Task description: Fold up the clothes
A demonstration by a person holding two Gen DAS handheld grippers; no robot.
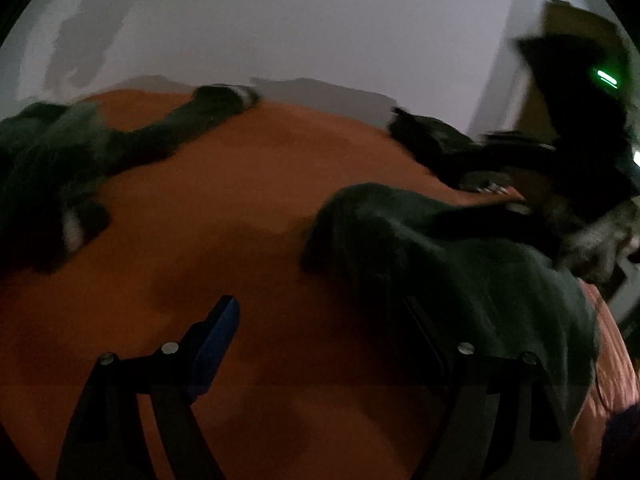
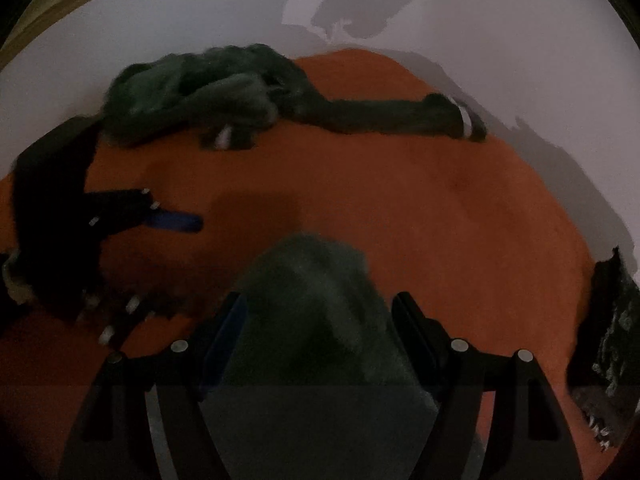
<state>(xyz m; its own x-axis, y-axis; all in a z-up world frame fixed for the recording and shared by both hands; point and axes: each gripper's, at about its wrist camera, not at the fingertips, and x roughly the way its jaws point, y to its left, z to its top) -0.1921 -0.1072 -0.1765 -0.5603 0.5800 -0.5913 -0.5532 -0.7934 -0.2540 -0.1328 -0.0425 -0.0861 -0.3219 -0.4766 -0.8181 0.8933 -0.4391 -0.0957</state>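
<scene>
Orange bedspread [image 1: 280,184] under everything; pale wall [image 1: 320,20] behind.

Bare orange bedspread [image 2: 400,208] lies open mid-bed; the dark green sweater [image 2: 208,92] bunches along its far edge

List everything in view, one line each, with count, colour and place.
sheet: one, orange, spread under everything
green garment: one, dark green, crumpled at far edge, one sleeve stretched out
green cloth: one bunch, dark green, near side, between the right gripper's fingers, draped over one left finger
dark cloth: one, black-grey, sheet's right edge
wall: one, white, behind
left gripper: one, black with blue pad, fingers open
right gripper: one, black, cloth between fingers, grip unclear
</scene>
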